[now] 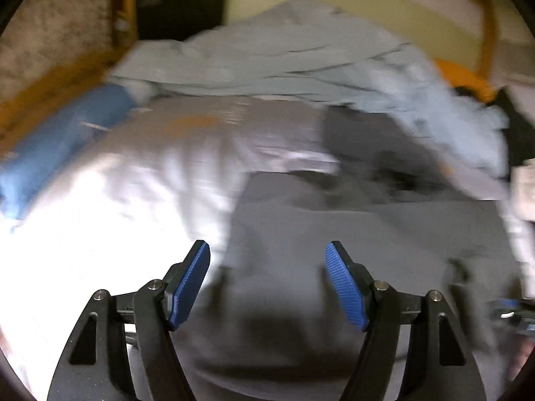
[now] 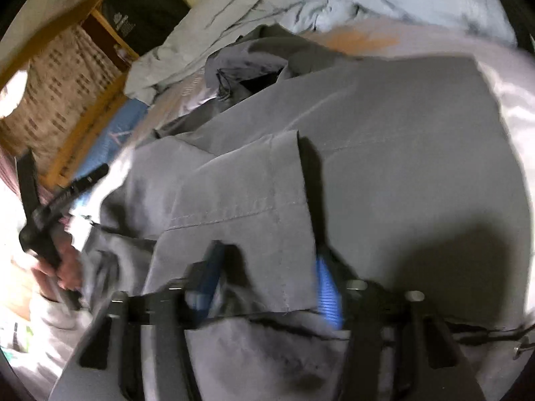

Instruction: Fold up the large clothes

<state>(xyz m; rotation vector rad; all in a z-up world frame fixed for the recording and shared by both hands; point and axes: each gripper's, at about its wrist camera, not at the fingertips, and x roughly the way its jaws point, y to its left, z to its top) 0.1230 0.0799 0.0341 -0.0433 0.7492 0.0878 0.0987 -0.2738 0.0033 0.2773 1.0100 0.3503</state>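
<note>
Folding the grey trousers (image 2: 384,153) is the job in hand, and we are at the step of laying one part over another. The trousers lie spread on the bed, on top of a white sheet (image 1: 110,207), with a pale blue blanket (image 1: 274,56) bunched up just behind them.

Our right gripper (image 2: 267,280) has its blue pads (image 2: 326,295) on both sides of a hemmed flap, which looks like a leg end. The jaws stand narrow, and the cloth sits between them. The picture is blurry there, so we cannot tell if the pads are truly pressing on it.

Our left gripper (image 1: 267,280) hangs over the grey cloth with its jaws wide apart. It holds nothing.

In the right wrist view the trousers run from the bottom of the picture up toward the blanket. That is their long way. The waist, with a dark cord (image 2: 224,87), looks to be at the far end. The hem edge runs across, near our right gripper.

Next, we think the left gripper should come down and pinch the other leg end or side. Then both can lift together, so the fold stays straight.
</note>
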